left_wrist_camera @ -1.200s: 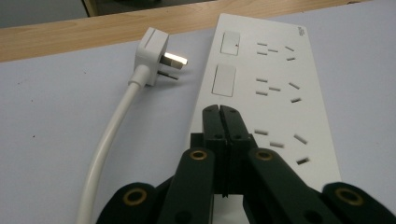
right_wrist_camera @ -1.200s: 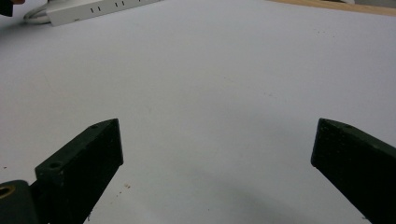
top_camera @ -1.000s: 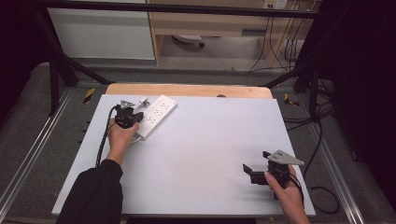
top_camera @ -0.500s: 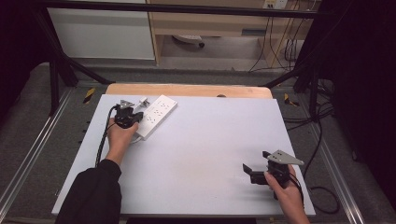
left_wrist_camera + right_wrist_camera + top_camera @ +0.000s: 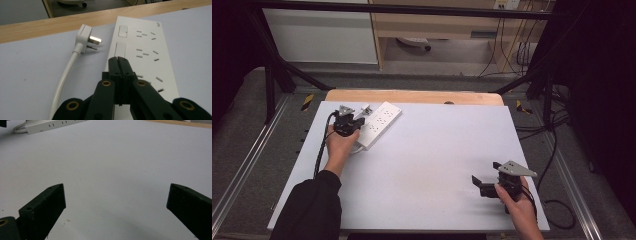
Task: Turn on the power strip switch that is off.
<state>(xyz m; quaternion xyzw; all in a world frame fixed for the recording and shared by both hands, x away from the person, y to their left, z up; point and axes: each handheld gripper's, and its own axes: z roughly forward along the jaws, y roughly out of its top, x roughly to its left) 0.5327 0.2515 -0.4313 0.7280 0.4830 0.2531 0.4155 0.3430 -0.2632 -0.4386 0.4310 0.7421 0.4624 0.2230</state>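
The left gripper (image 5: 119, 60), clenched empty, is hovering over the power strip (image 5: 145, 53) on the white table (image 5: 437, 165); the right gripper (image 5: 116, 202) is gaping above bare tabletop, grey floor (image 5: 242, 125) lying beyond.

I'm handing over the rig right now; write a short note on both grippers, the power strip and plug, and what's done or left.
Left gripper: shut, empty, tips over the white plastic power strip near its switch end.
Right gripper: open, empty, over bare white table at near right.
White three-pin plug on its white cable lies unplugged left of the strip.
Done: nothing visibly plugged in.
Left: probably grasp the plug and seat it in a socket.
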